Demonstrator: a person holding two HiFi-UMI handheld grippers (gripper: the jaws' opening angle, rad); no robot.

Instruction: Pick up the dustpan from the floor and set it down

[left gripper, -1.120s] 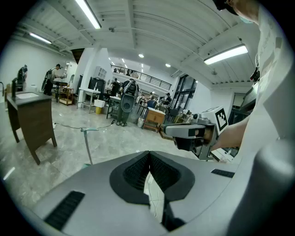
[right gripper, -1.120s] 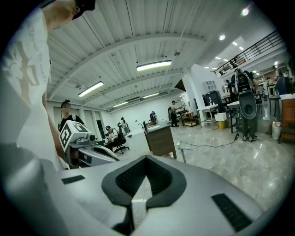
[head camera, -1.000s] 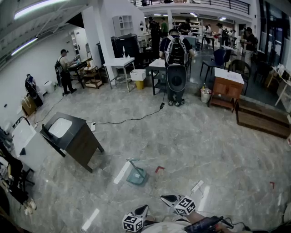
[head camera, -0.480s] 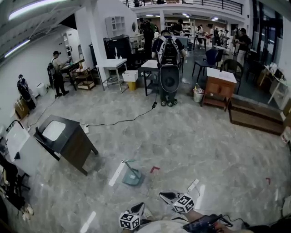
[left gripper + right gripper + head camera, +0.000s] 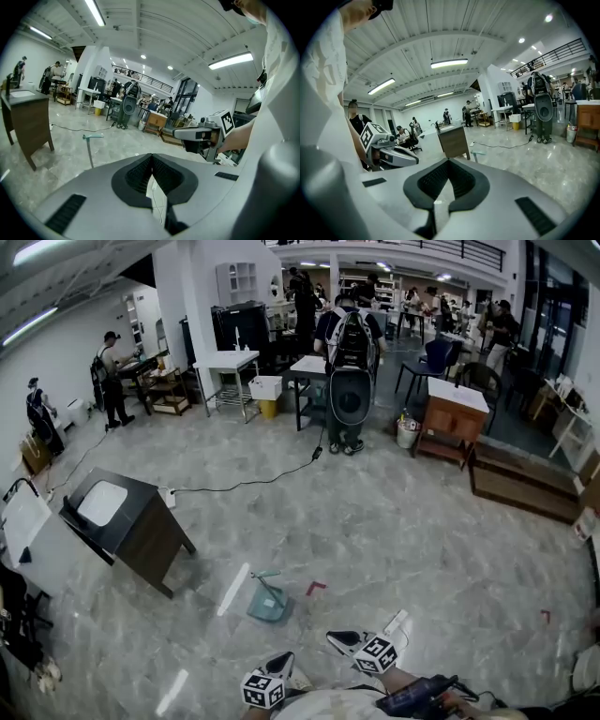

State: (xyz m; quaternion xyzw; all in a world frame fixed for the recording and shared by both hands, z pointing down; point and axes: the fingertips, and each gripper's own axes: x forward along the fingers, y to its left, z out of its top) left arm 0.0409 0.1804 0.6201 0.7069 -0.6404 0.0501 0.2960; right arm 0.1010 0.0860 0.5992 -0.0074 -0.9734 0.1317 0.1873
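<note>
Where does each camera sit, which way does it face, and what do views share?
Head view: on the person's head, looking steeply down at the dustpan; left gripper and right gripper at bottom.
Left gripper view: on the left gripper, along its shut jaws toward the dustpan; right gripper at right.
Right gripper view: on the right gripper, along its shut jaws toward the cabinet; left gripper at left.
Shared: all show the dustpan.

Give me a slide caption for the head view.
Left gripper and right gripper, both shut, point toward a teal plastic dustpan on the grey marbled floor.
</note>
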